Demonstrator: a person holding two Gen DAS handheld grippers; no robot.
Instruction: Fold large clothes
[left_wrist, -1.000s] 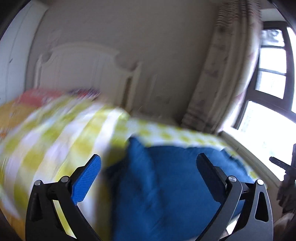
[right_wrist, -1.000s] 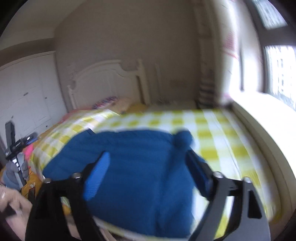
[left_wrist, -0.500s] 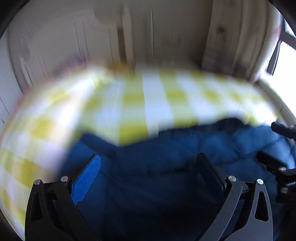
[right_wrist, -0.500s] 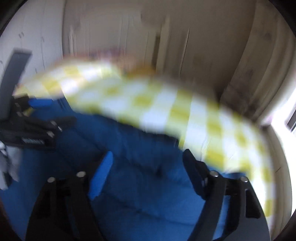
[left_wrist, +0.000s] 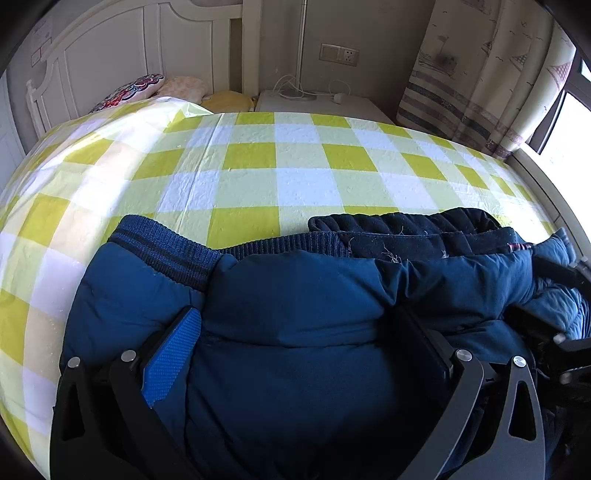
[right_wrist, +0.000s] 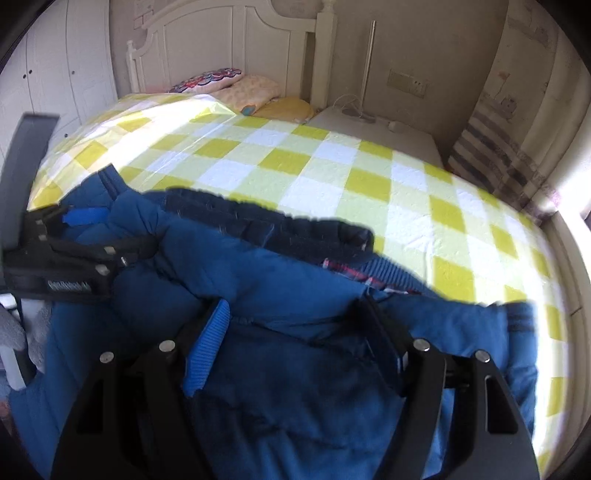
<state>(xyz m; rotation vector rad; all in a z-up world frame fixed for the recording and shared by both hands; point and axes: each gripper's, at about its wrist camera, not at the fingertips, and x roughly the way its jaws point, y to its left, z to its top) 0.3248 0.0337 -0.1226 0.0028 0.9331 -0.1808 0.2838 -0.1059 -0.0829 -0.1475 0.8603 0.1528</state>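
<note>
One blue padded jacket (left_wrist: 303, 310) bunched at near edge of bed (left_wrist: 258, 166). Three pillows (right_wrist: 255, 88) by headboard. Left gripper (left_wrist: 299, 354) fingers press jacket bulge. Right gripper (right_wrist: 295, 343) fingers, just narrowed, seemingly pinch jacket fold; view blurred.

- Left gripper (right_wrist: 79, 236) body is showing white embossed lettering in the right wrist view, too blurred to read.
- Nothing else legible is appearing in either view.
</note>
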